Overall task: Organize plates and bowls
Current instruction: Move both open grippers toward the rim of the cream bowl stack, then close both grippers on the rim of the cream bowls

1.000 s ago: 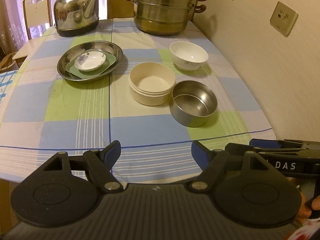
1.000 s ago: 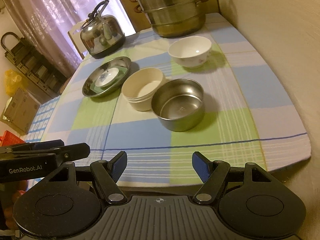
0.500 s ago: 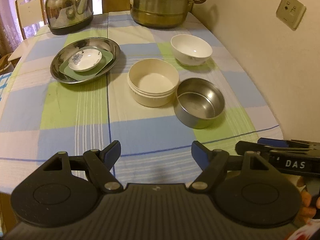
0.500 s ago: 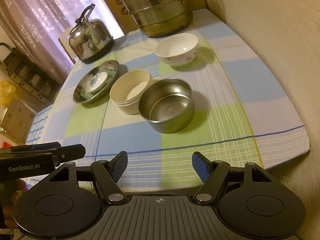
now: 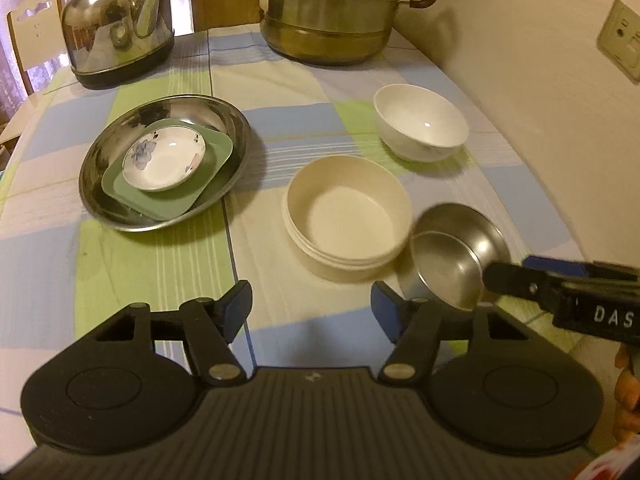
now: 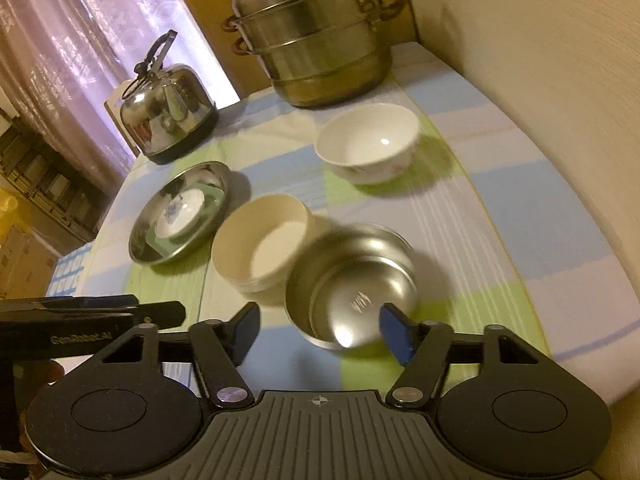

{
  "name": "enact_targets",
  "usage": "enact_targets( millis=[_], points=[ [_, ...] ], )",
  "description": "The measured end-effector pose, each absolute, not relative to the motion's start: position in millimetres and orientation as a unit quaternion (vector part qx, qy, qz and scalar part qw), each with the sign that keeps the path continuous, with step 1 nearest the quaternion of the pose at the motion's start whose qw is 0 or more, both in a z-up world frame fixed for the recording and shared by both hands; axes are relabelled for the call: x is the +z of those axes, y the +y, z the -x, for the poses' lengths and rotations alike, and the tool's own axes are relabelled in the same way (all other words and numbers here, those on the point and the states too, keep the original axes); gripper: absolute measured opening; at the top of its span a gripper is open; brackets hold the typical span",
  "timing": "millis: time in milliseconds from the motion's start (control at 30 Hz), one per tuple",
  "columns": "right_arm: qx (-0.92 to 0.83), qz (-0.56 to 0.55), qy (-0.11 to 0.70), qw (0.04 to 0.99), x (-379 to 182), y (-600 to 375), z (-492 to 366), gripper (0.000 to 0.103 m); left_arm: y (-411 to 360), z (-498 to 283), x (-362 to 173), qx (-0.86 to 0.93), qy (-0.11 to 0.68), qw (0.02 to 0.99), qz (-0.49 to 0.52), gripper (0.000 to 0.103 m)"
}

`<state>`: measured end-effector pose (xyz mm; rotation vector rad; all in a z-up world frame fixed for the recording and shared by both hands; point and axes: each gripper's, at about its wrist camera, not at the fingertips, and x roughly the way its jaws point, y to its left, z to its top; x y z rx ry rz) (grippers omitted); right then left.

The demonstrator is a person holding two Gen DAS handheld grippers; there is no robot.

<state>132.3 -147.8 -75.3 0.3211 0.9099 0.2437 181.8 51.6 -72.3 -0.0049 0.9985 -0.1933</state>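
Nearest the tabletop's front edge we hold both grippers with jaws wide and nothing between them. Our left gripper point(image 5: 312, 306) hangs over the checked blue, green and white tablecloth point(image 5: 160, 264), its blue-padded fingers apart above bare cloth. Our right gripper point(image 6: 320, 330) sits low at the round stainless-steel bowl point(image 6: 352, 284): the right finger's blue pad point(image 6: 394, 334) lies at the bowl's near rim, though we cannot tell whether it touches, and the left pad stands off to the bowl's left. In the left wrist view this steel bowl point(image 5: 452, 256) looks blurred and tilted, with the other gripper's black body crossing in from the right.

Just behind and left of it, touching or nearly so, stands the cream-coloured round plastic bowl point(image 5: 348, 220); ridges at its side suggest more than one nested together. Further back, toward the right edge by the wall, sits the white ceramic bowl with a small flower print point(image 5: 420, 126), apart from the others.

Toward the left side lies the wide shallow stainless-steel plate point(image 5: 120, 216), carrying a green square plate with rounded corners point(image 5: 168, 200), and on that a small white saucer with a blue flower point(image 5: 164, 158).

At the far edge stand a shiny steel kettle point(image 5: 120, 36) on the left and a tall stacked steel steamer pot with brown handles point(image 5: 328, 8) on the right.
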Motion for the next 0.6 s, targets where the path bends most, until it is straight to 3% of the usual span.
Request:
enact_targets(
  millis=[500, 600],
  points=[
    [0.127, -0.122, 0.426, 0.888, -95, -120, -211, 0.038, 62, -249, -104, -0.109, 0.503, 0.857, 0.025, 0.042],
    [0.132, -0.119, 0.429, 0.886, -99, -119, -220, 0.034, 61, -257, -111, -0.108, 0.515, 0.85, 0.031, 0.031]
  ],
)
